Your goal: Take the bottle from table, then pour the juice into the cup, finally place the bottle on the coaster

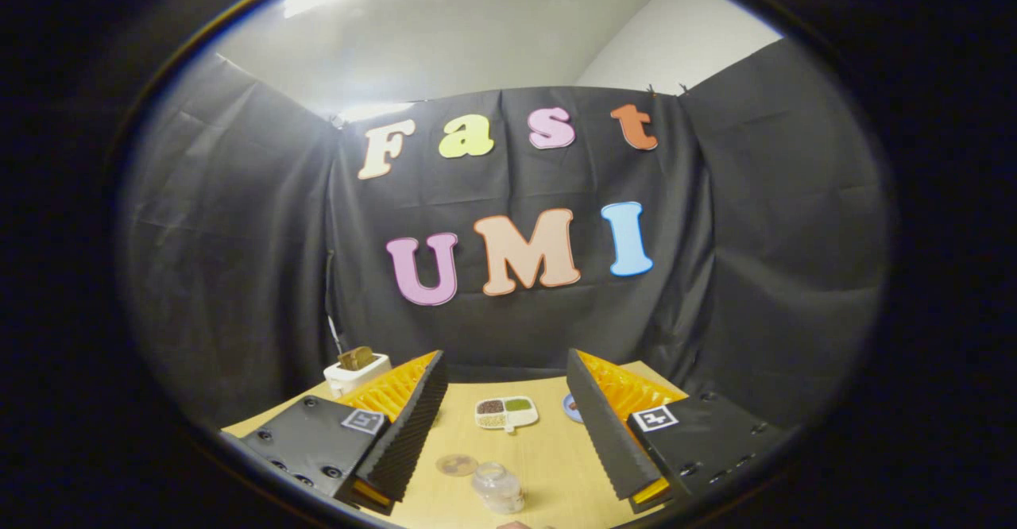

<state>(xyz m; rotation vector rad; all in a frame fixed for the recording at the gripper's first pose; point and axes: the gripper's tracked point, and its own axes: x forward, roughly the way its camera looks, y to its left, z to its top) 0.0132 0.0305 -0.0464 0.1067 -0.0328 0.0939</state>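
Fingers of our hand-held gripper stand apart, empty, so we should lower them squarely around the clear bottle just ahead on the tabletop before closing.

Fisheye view from the tool, high above the table, facing the booth's back wall.

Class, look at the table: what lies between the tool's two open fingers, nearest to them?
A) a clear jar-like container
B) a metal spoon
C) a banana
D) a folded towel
A: a clear container stands on the wooden table between the open fingers of the tool.
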